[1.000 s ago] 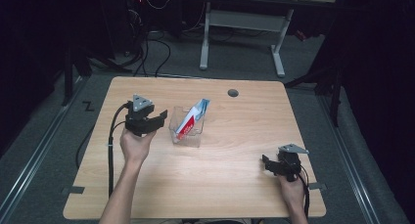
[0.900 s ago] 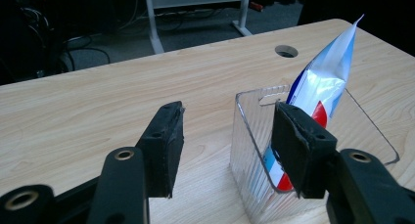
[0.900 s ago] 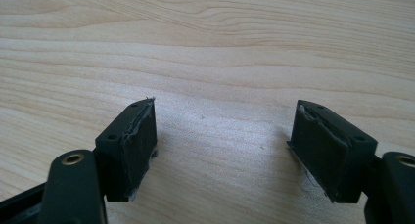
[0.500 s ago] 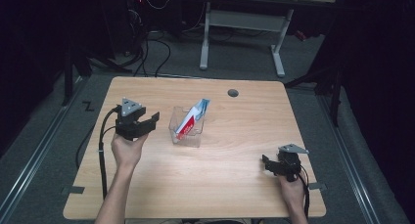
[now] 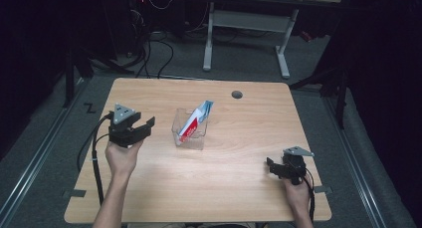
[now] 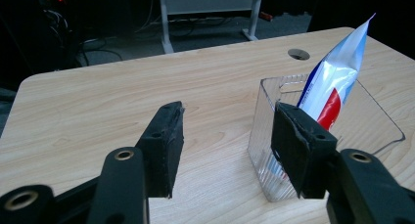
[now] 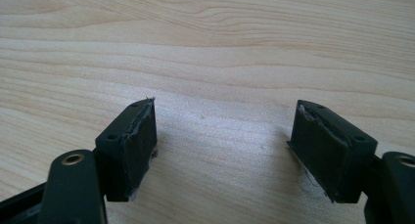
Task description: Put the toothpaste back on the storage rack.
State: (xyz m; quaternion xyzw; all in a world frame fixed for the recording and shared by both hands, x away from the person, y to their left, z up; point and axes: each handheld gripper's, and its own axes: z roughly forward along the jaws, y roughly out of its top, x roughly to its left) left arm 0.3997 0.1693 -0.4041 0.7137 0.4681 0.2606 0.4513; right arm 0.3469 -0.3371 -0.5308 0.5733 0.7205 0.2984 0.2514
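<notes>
On the table (image 5: 224, 188): one clear box (image 5: 189, 133), one tube (image 5: 195, 122) standing inside it, two grippers, left (image 5: 145, 126) and right (image 5: 269, 166) of the box.

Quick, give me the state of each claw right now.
Left claw: open, holding nothing, beside the clear box with the toothpaste tube.
Right claw: open, holding nothing, over bare table.

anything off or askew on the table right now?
Nothing spilled or damaged. The toothpaste tube leans tilted in the clear box, its crimped end poking over the rim. Left gripper and right gripper are both open and hold nothing.
</notes>
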